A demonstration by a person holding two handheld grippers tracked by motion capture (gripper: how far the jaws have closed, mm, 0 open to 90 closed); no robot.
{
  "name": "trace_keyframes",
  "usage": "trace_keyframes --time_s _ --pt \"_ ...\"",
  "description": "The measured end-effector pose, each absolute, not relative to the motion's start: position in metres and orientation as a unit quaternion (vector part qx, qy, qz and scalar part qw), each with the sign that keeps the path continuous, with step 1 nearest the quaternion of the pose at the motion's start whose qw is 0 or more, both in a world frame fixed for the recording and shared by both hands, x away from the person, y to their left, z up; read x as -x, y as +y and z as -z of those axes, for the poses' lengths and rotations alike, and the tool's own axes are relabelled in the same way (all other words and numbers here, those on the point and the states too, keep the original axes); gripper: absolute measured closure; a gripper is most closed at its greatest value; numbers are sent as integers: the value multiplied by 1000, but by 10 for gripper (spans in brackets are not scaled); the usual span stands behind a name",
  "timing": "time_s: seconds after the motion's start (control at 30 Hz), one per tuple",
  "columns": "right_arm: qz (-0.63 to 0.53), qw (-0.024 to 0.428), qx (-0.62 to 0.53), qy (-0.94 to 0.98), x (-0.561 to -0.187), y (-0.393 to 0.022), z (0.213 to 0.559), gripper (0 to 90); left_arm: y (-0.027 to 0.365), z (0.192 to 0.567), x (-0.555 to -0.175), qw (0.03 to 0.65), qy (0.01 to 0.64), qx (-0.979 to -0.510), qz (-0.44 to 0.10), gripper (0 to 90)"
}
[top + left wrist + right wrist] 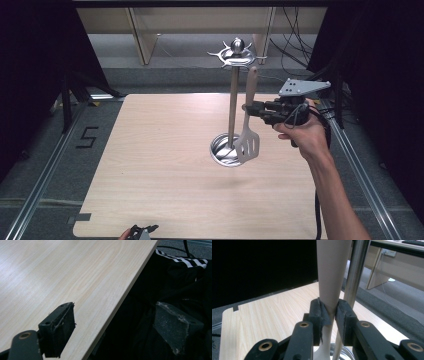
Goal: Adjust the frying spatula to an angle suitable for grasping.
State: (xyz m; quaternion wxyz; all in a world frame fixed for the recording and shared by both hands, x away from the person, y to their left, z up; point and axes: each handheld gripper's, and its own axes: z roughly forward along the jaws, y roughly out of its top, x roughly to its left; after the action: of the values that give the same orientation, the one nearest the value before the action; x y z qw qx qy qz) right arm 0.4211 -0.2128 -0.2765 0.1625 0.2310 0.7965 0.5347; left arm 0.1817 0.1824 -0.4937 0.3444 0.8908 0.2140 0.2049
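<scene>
A beige slotted spatula [248, 142] hangs upright, head down, beside the pole of a metal utensil stand [233, 105]. The stand's round base [220, 150] rests on the wooden table [160, 165], and its hook ring [238, 56] sits just above the spatula's handle tip. My right gripper [246, 108] comes in level from the right and is shut on the spatula's handle [333, 270], pads [320, 312] pinching it with the steel pole [357, 272] just behind. My left gripper [141, 232] sits at the table's near edge, jaws wide apart and empty [117, 327].
Metal rails [45, 175] run along both sides of the table. Cables [295, 35] and wooden furniture legs [142, 40] lie behind it. Dark clothing with white stripes [185, 262] shows past the table's near edge [125, 297].
</scene>
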Motion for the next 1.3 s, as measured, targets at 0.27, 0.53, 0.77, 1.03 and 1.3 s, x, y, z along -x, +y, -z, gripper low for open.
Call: trace_keyframes --time_s 0.27,0.53,0.77,1.03,1.3 --pt "-530 150 -242 798 -424 -210 279 765 182 494 -182 344 213 -892 -203 165" --pt "-527 155 -236 802 -429 -209 278 765 183 494 -182 344 213 -892 -201 165" --pt "-521 159 -241 804 -432 -208 279 765 183 494 -182 344 213 -892 -200 165" --pt "-519 157 -241 805 -435 -207 281 764 182 494 -182 343 212 -893 -201 165" --pt "-528 142 -247 800 -435 -204 284 762 182 495 -181 346 213 -894 -192 165"
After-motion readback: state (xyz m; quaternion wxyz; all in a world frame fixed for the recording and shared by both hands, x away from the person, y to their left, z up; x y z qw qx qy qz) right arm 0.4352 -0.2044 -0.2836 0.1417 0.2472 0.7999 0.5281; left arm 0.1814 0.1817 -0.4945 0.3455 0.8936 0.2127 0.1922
